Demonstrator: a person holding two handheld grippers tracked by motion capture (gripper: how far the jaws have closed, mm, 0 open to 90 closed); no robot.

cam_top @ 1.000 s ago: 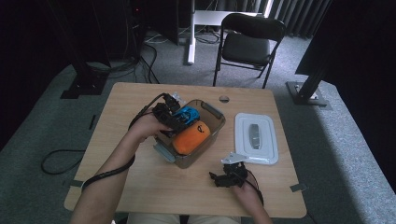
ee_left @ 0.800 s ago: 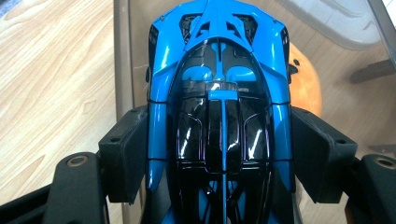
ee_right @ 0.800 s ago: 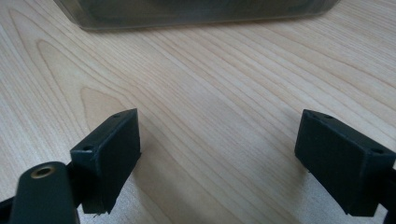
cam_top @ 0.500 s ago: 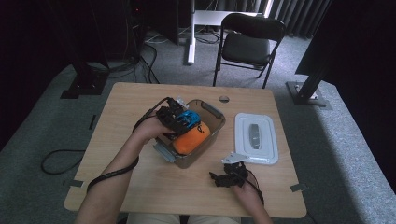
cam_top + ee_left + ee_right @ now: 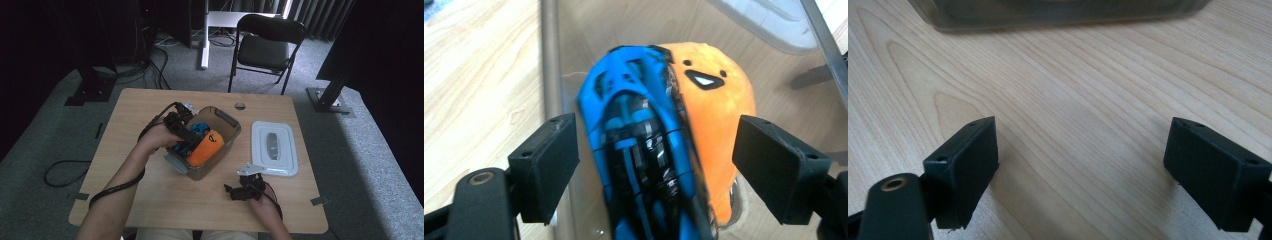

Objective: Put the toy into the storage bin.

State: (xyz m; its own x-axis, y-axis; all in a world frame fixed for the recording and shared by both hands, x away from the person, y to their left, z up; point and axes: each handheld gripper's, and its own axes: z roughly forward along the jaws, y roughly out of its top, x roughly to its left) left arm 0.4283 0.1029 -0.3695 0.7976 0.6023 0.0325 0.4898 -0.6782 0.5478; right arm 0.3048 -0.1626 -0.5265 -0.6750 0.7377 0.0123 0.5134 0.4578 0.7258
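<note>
A clear plastic bin (image 5: 227,120) stands mid-table. In it an orange plush (image 5: 206,147) with a small face lies next to a blue and black toy (image 5: 200,128). My left gripper (image 5: 189,145) reaches into the bin from the left. Its jaws have just been opening. In the left gripper view the blue and black toy (image 5: 634,125) lies between the jaws with a gap on each side, and the orange plush (image 5: 719,115) is against it. My right gripper (image 5: 235,191) rests open on the table by the front edge, nothing between its jaws (image 5: 1083,165).
The bin's white lid (image 5: 273,148) lies flat on the table to the right of the bin. In the right gripper view the bin's wall (image 5: 1048,12) is just ahead. A black chair (image 5: 265,45) stands beyond the far edge.
The left gripper's jaws have widened and no longer press the blue and black toy, which now lies in the bin beside the plush. The right gripper has kept still.
</note>
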